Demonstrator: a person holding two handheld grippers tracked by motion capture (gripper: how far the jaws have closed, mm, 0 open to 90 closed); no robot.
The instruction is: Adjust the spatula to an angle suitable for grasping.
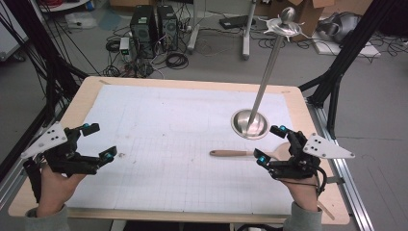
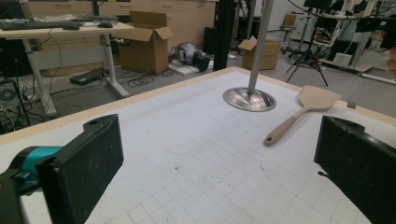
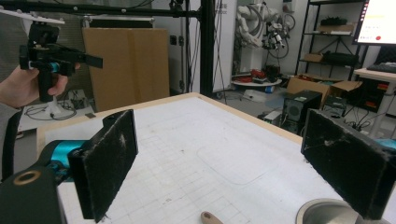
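Probably the wooden spatula (image 1: 250, 153) is light, stiff and a little smooth, so I would grip its handle with my right gripper (image 1: 271, 145), whose jaws, like those of the left gripper (image 1: 98, 142), stand wide apart and empty.

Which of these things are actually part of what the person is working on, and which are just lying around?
In the job:
- wooden spatula, beside the right gripper
- metal stand with its pole, next to it

Lying about:
- cardboard boxes
- computer towers and cables on the floor
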